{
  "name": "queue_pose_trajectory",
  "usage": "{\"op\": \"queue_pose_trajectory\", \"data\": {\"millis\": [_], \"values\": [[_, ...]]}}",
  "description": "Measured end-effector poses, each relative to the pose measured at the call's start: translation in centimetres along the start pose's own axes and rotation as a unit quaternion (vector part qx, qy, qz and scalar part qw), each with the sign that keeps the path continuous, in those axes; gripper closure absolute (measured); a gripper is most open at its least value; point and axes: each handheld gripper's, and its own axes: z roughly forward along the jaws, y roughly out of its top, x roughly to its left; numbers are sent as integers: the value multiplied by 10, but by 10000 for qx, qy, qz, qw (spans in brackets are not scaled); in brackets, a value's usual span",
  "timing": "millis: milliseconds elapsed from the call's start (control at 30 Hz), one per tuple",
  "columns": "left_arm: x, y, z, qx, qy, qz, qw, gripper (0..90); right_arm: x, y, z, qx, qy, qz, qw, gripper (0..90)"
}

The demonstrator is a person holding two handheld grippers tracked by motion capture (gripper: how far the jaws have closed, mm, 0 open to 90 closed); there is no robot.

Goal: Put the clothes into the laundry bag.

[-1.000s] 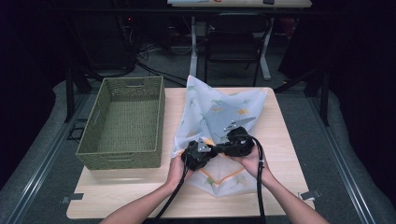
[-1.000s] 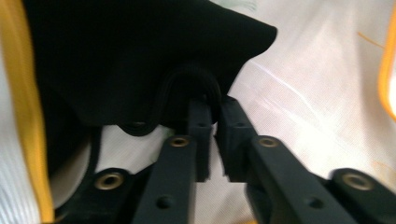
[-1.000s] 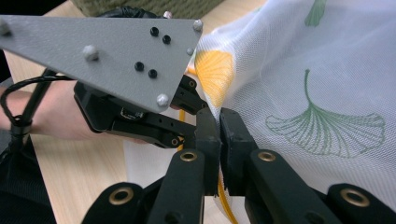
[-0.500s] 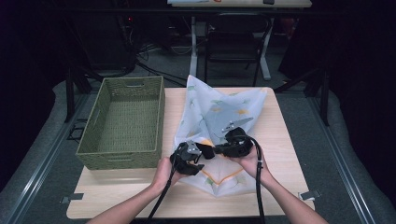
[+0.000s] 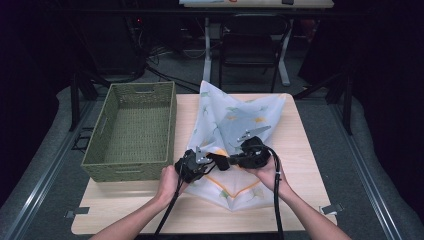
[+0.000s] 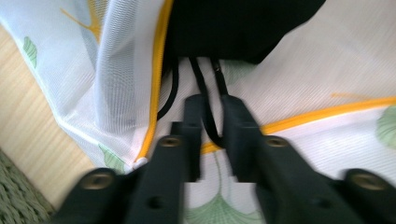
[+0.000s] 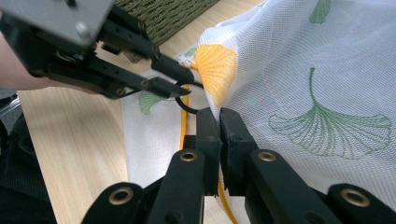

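A: Where does the mesh laundry bag (image 5: 235, 125) lie?

B: On the wooden table (image 5: 125, 205), right of the middle. Its far corners reach almost to the table's far edge, and its near corner stops short of the near edge. A bare strip of table runs along the near side and down the right side.

A: And the tongs?

B: Both sit over the bag's near part, tips pointing at each other. The left gripper (image 6: 208, 119) has just been closing; in its own view the jaws stand narrow, with a thin black cord (image 6: 205, 100) running between them. Whether the pads press on the cord I cannot tell. The right gripper (image 7: 218, 126) is pinched tight on the bag's fabric, right beside the yellow zip band (image 7: 183, 121).

A: Anything in the way?

B: The woven green basket (image 5: 131, 131) stands on the left part of the table, its right wall just beside the bag's left edge and close to the left gripper. Each gripper's cable trails off toward the near edge.

A: What is in the basket?

B: I see nothing but its woven floor. Inside the bag, something dark (image 6: 233, 28) shows through the mesh, and the cord runs up to it.
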Motion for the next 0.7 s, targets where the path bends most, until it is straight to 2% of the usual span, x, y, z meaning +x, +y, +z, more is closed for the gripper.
{"op": "queue_pose_trajectory", "data": {"millis": [33, 133, 200, 300, 400, 467, 567, 700], "values": [[-1, 0, 3, 44, 107, 108, 9999, 856, 1, 0, 0, 7, 4, -5, 10000, 870], [-1, 2, 15, 114, 224, 254, 9994, 867, 2, 1, -1, -30, 0, -21, 10000, 871], [0, 3, 21, 75, 236, 149, 9996, 869, 3, 2, -3, -89, 1, -17, 10000, 872], [2, 6, 28, -48, 411, 70, 9991, 871, 4, 2, -7, -191, 18, 1, 9998, 874], [2, 8, 33, 25, 449, 63, 9990, 867, 3, 2, -8, -180, 74, 1, 9998, 873], [0, 7, 31, 65, 330, 95, 9994, 826, 3, 1, -7, -110, 107, 27, 9999, 872], [0, 6, 21, -20, 240, 81, 9997, 720, 2, 0, -7, -100, 108, 4, 9999, 872], [-2, 9, 3, -188, 236, 113, 9995, 613, 3, 1, -7, -80, 92, -2, 9999, 872]]}}
